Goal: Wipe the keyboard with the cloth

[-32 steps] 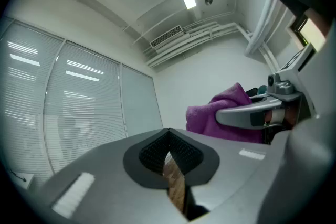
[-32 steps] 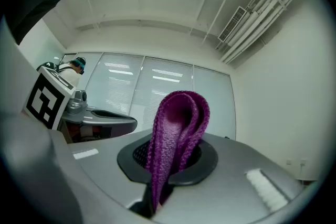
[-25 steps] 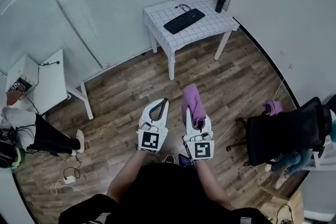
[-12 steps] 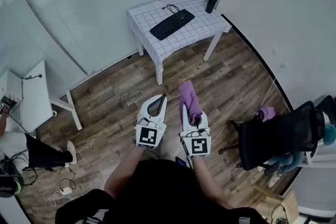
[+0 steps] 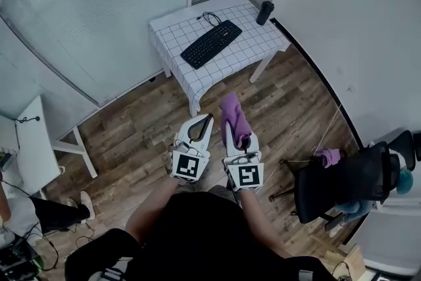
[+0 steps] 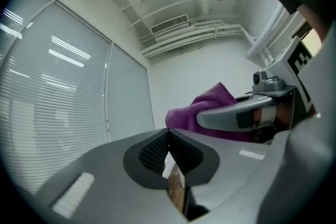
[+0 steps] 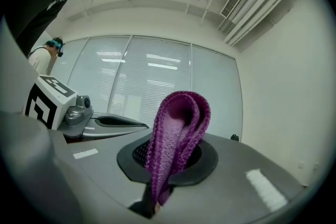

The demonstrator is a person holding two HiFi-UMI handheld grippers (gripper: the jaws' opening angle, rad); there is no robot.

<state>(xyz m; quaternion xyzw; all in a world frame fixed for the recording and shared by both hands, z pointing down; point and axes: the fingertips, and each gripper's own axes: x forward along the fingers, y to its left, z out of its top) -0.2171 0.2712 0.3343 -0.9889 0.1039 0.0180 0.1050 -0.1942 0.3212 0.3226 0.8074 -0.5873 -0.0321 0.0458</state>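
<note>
Holding the purple cloth (image 5: 231,115) pinched between its jaws, folded end poking out past them, the right gripper (image 5: 235,138) sits level beside the left gripper (image 5: 208,119), which is pressed together on nothing. Both are well short of the white table (image 5: 263,43), where the black keyboard (image 5: 211,43) lies slantwise, untouched. I'd call this the approach, with no wiping yet. Next job, I reckon: get those 2 grippers over the table, lay the cloth flat on the keys and sweep along the rows.
</note>
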